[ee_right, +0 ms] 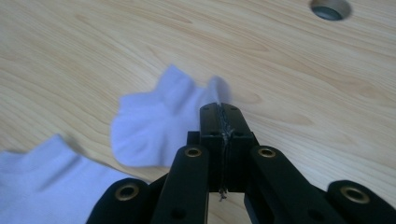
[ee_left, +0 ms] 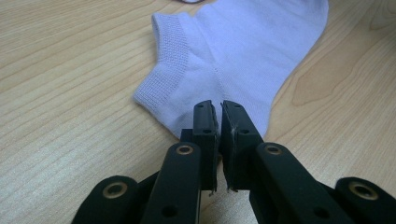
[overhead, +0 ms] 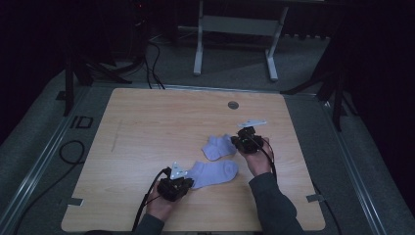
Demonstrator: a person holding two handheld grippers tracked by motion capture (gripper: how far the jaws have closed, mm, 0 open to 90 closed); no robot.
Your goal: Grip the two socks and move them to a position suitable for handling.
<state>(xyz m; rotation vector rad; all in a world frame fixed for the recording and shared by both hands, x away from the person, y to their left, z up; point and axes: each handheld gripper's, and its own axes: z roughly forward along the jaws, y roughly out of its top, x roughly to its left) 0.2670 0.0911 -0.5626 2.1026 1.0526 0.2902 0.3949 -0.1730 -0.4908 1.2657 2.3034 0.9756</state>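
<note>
Left hand-held gripper (overhead: 188, 180): jaws almost closed, empty, beside near sock (overhead: 213, 173).
Right hand-held gripper (overhead: 241, 139): jaws closed, apparently pinching far sock (overhead: 219, 147), likely for lifting.
Bench (overhead: 147, 127): carries both.

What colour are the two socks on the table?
Both socks are pale lilac. The left gripper view shows the near sock best; the far sock lies beside it.

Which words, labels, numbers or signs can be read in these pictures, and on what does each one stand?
"ID": dark letters on the grey floor left of the wooden table, in the high view.
No other text: none on the two white socks, near and far, on the table, or on the left tool and right tool.
</note>
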